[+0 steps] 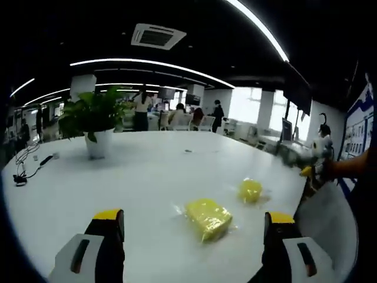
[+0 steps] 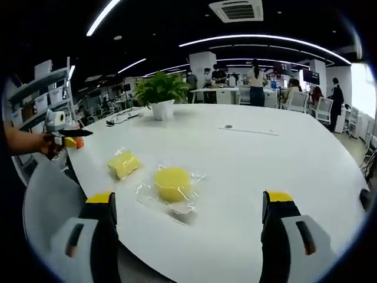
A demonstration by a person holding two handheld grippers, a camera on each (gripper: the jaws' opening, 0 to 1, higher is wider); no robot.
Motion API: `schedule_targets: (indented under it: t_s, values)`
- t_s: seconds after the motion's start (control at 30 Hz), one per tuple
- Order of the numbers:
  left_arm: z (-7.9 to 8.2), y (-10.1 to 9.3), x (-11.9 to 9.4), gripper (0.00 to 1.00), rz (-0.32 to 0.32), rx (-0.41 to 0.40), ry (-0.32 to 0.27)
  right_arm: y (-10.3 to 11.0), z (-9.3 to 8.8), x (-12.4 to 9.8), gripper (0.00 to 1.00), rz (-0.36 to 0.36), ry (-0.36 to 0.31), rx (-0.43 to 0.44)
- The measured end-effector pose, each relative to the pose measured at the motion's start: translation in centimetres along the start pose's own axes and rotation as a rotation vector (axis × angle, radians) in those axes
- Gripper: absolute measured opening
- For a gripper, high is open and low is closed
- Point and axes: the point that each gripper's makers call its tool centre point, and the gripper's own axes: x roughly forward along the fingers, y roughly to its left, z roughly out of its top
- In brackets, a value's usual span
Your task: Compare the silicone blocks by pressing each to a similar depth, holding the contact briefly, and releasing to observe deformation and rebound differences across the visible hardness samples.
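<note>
Two yellow silicone samples in clear plastic wrap lie on a big white table (image 1: 147,171). In the left gripper view the rectangular block (image 1: 208,219) is nearest, with the round block (image 1: 250,190) beyond it to the right. My left gripper (image 1: 191,233) is open above the table, and the rectangular block lies between its yellow-tipped jaws without touching them. In the right gripper view the round block (image 2: 172,184) sits just ahead, left of centre, and the rectangular block (image 2: 123,163) lies further left. My right gripper (image 2: 187,215) is open and holds nothing. The other gripper (image 2: 69,137) shows at the left, in a hand.
A potted plant (image 1: 95,121) in a white pot stands at the far left of the table (image 2: 247,153), with black cables (image 1: 26,168) near it. Chairs, desks and people fill the office behind. The table edge curves close on the right (image 1: 306,200).
</note>
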Motion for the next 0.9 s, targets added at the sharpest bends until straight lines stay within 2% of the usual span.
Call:
schedule_targets:
  t_s: [0.13,0.57,0.9]
  values:
    - [-0.1,0.1,0.1,1.0,0.011,-0.011,-0.014,0.0,-0.5,-0.2,0.97,-0.013,0.017,-0.009]
    - [-0.2,-1.0,0.2,1.0,0.003,-0.021,-0.018,0.0,0.0,-1.4,0.97,-0.034,-0.029,0.026]
    - [-0.2,-1.0,-0.2,1.0,0.027,-0.03,-0.031,0.1,0.0,-1.3,0.97,-0.031,-0.032,0.014]
